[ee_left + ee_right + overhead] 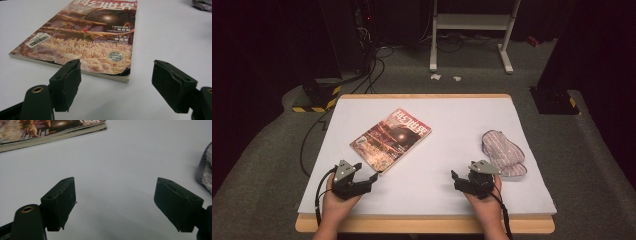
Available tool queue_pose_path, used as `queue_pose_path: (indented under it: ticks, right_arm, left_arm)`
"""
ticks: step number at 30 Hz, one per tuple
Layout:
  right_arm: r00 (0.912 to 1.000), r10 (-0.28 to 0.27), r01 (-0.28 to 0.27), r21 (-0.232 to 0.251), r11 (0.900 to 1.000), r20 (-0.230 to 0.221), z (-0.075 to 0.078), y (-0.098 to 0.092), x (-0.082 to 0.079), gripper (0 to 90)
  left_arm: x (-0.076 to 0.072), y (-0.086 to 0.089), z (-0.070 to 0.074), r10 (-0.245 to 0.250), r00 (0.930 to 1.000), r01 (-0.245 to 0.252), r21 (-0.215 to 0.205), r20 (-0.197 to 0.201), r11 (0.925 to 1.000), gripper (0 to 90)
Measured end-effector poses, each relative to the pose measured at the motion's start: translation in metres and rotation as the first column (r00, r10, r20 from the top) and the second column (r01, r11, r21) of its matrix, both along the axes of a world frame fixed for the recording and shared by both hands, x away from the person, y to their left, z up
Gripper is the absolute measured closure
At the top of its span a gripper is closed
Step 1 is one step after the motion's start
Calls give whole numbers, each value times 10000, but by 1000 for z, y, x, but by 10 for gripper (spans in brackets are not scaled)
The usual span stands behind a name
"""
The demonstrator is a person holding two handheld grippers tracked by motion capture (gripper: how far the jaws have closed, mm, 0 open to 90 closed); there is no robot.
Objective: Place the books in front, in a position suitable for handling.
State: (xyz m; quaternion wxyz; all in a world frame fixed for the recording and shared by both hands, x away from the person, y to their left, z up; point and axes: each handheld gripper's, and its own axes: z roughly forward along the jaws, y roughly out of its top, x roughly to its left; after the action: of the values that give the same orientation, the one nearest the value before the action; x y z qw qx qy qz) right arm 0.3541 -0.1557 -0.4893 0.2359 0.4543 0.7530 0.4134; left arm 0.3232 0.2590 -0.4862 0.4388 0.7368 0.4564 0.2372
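Dark walls and grey carpet ring a white-covered surface (452,150) with a wooden edge, and behind it stand a white metal frame (472,30) and loose cables on the floor. On the left half of the surface lies a magazine (391,138) – flat, cover up, turned at an angle so one corner points toward the person. The left gripper (373,178) sits just beside that near corner, held in a hand (337,202) at the front edge; in the left gripper view its jaws stand wide apart with nothing between them, the magazine's worn lower edge (100,73) close ahead but not touched. The right gripper (454,176) rests near the front right, its jaws likewise spread over bare white cloth – empty. Just beyond it lies a striped fabric pouch (503,152), its fuzzy edge (205,171) seen in the right gripper view, apart from the jaws
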Motion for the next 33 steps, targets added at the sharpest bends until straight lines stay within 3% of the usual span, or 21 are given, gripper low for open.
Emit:
queue_pose_path:
  ticks: [10,17,21,25,29,33]
  right_arm:
    - [10000,-31,31,77,10000,37,0,-2,0,159]
    - [10000,-17,16,303,9995,40,0,-3,-1,154]
    - [9996,48,-31,589,9983,-284,0,-3,0,157]
    - [9990,60,-37,535,9986,-432,-1,-1,0,157]
    - [9987,49,-25,491,9988,-499,-2,0,0,163]
    - [9987,91,-67,473,9989,-507,-3,1,-1,165]
  left_arm:
    - [2,-2,-2,-7,9999,9,165,-140,9999,242]
    - [5,-5,-6,-285,9982,301,290,-533,9991,292]
    - [10,-9,-9,-284,9974,323,592,-658,9977,316]
    - [14,-13,-10,-264,9974,327,949,-667,9950,318]
    - [21,-8,-6,-1,9981,55,882,-613,9961,345]
    - [26,-5,-8,77,9961,-13,728,-883,9973,327]
